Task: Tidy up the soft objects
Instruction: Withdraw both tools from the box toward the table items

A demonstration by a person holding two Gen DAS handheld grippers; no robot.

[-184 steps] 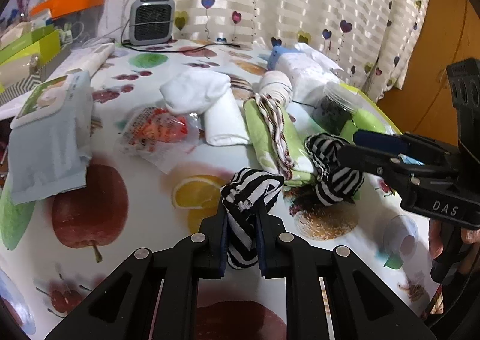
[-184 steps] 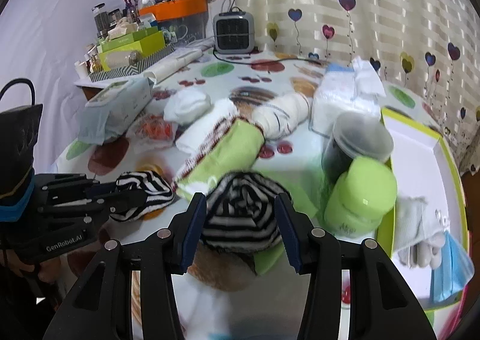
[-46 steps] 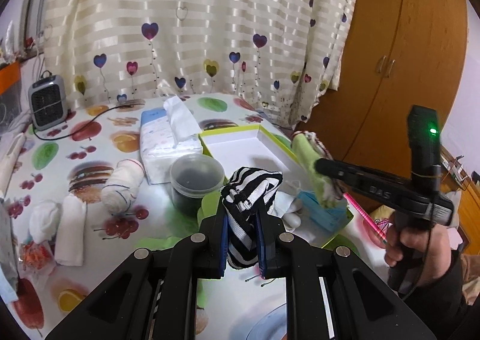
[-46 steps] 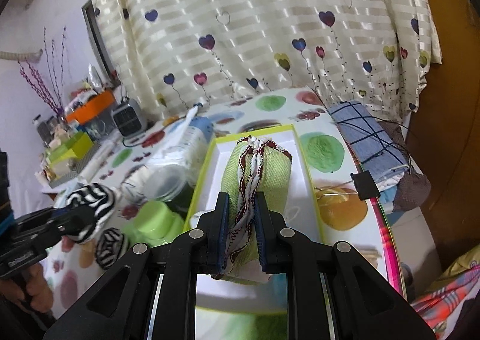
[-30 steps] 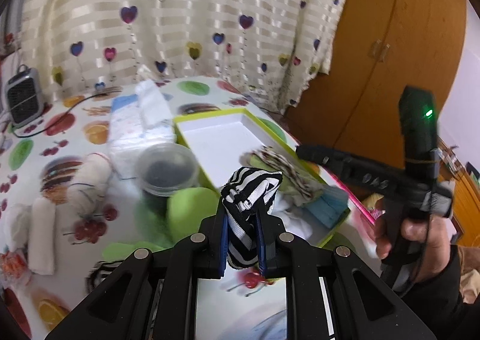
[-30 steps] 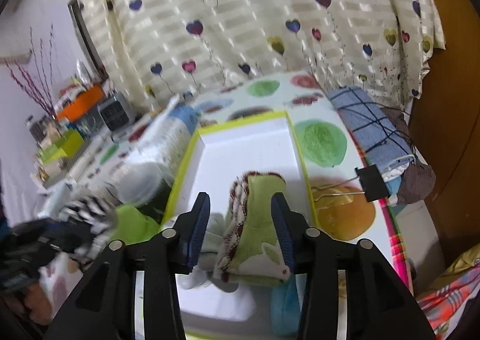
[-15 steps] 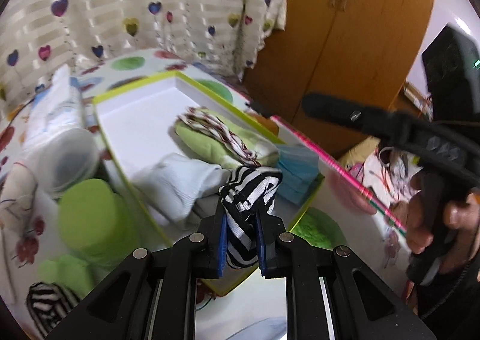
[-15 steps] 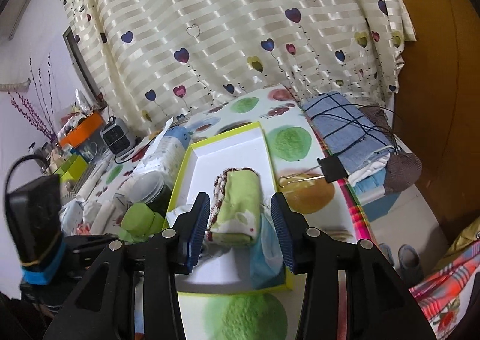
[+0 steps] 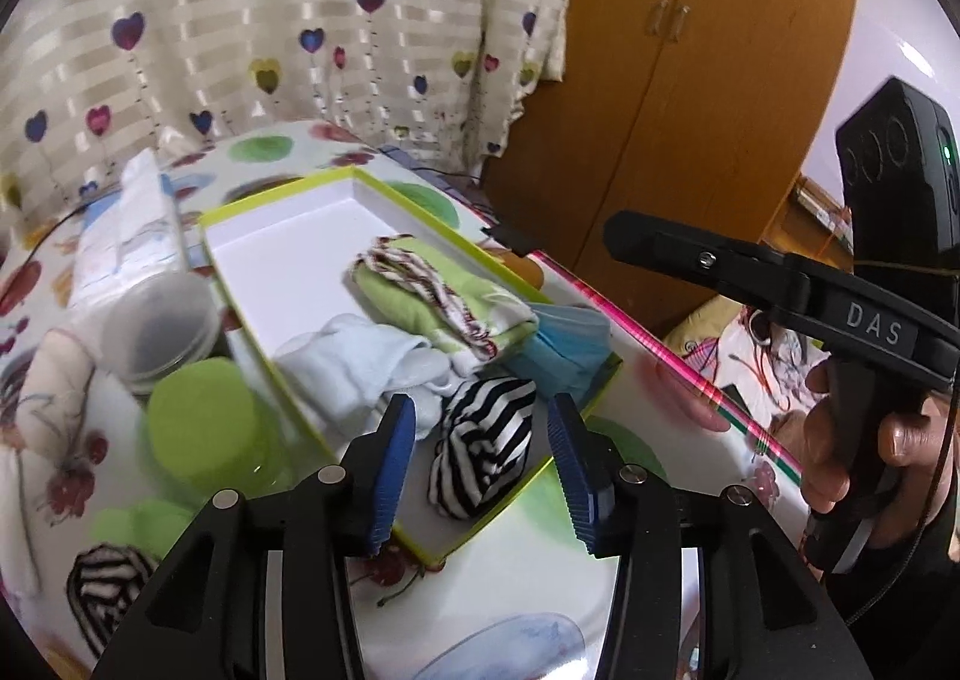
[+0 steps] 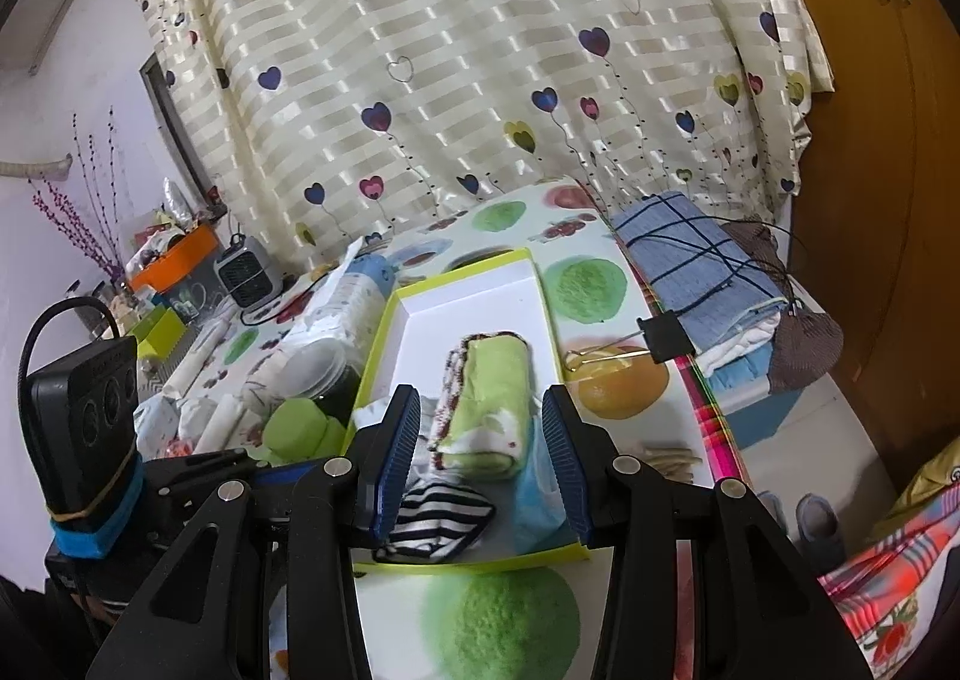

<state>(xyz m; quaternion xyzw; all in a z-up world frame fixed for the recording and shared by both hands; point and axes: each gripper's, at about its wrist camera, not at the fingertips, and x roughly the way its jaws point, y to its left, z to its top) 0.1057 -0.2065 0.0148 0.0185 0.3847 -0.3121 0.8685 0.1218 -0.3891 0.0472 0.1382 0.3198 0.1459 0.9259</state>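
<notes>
Drop step in hand: left gripper (image 9: 480, 461) fingers just sprung apart, striped sock (image 9: 485, 443) loose between them, lying in box (image 9: 288, 212) near corner beside green towel (image 9: 444, 296). Right gripper (image 10: 477, 461) fingers open, empty. Next, likely: fetch second striped sock (image 9: 108, 578) off surface (image 9: 510, 590).

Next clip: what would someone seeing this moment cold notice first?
Probably the black-and-white striped sock lying in the near corner of the white box with lime-green edges, framed by the left gripper, whose jaws have just opened. Behind it lie a green rolled cloth and a white sock. The right gripper hangs open above.
</notes>
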